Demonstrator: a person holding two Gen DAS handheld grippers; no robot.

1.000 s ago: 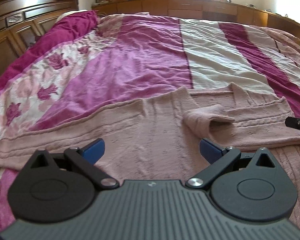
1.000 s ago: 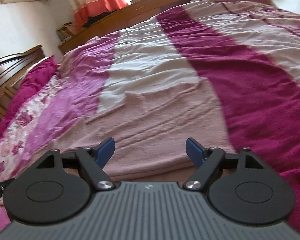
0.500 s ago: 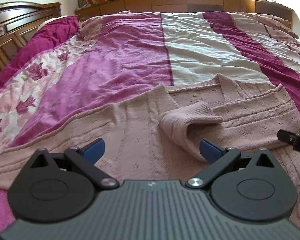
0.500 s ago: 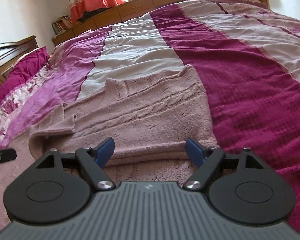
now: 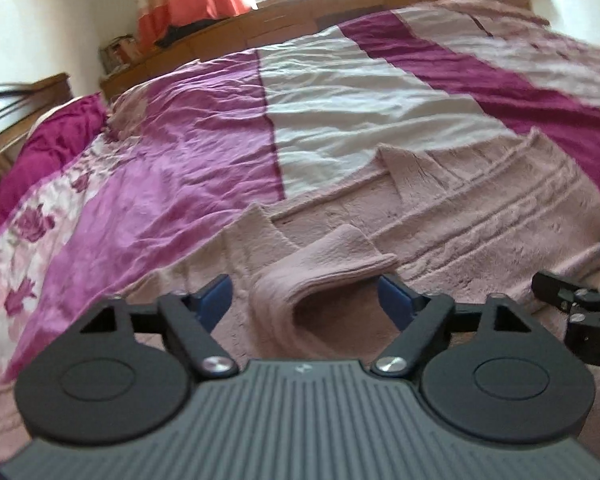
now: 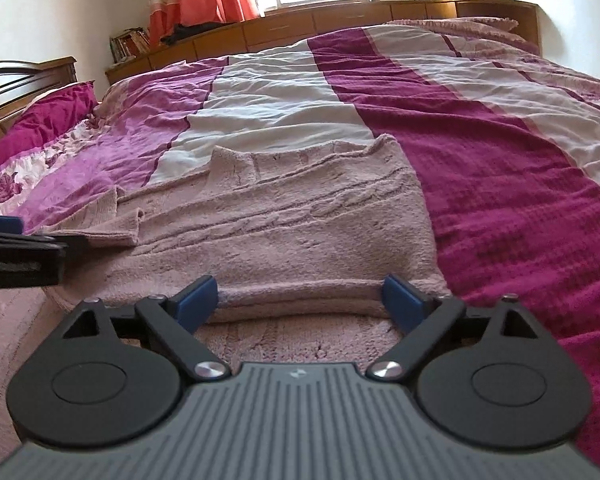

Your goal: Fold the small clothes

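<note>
- Now the left gripper [image 5: 302, 294] is closing around the folded sleeve [image 5: 324, 264] of the pink sweater [image 6: 300, 216], not yet pinching.
- Right gripper [image 6: 300, 300] is opening wide over the sweater's folded edge on the bed [image 6: 500, 160].

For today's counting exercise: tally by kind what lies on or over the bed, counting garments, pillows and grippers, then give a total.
Pink knitted sweaters: 1
Magenta pillows: 1
Grippers: 2, the left gripper and the right gripper
Total: 4
</note>
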